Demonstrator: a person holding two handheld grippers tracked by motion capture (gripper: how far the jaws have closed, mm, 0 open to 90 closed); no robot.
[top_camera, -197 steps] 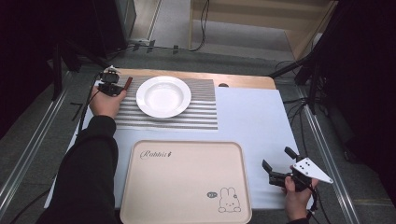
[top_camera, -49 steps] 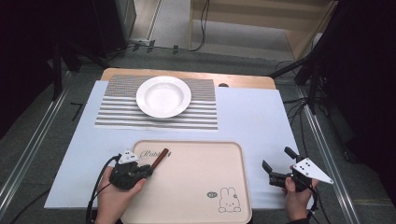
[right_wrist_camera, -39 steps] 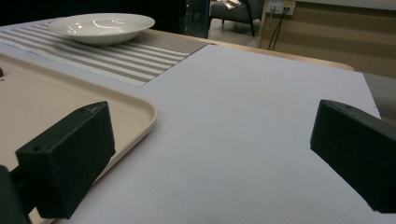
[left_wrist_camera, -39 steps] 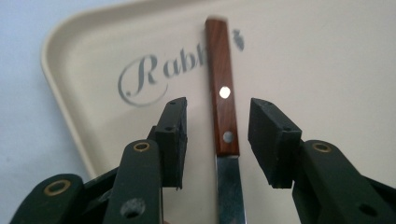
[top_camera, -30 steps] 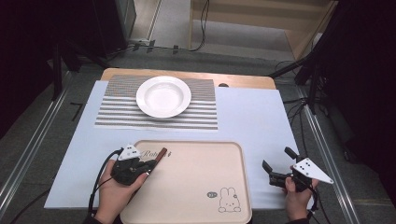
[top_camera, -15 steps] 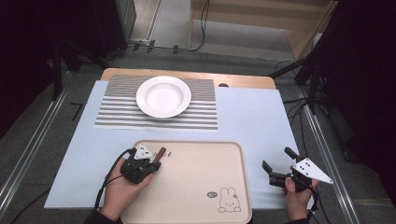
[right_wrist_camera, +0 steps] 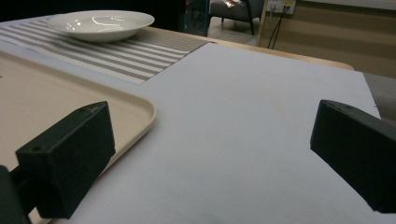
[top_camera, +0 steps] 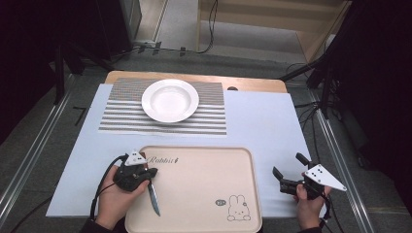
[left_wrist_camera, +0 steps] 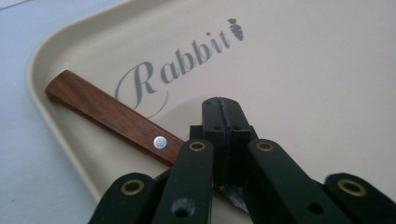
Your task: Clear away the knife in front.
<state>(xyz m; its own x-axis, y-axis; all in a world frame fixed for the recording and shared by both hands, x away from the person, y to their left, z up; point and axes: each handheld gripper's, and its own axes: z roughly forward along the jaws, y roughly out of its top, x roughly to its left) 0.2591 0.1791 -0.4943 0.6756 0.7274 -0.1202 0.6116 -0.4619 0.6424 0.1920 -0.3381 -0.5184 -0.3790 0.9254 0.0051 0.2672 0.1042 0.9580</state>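
Black left gripper (top_camera: pixel 145 175) with brass-ringed screws, grey three-cornered plate, black cable, right gripper (top_camera: pixel 290 175) with blocky black jaws

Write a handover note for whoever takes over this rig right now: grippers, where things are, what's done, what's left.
Left gripper: shut on the knife, gripping near where the wooden handle meets the blade, low over the tray at its left edge.
Right gripper: open, empty, hovering at the table's right side beside the tray.
Things: the knife's blade tip rests on or just above the tray; its handle points toward the "Rabbit" lettering. The plate sits on the striped mat, far side.
Done: knife brought to the tray.
Left: probably open the left gripper, leave the knife flat on the tray and withdraw.
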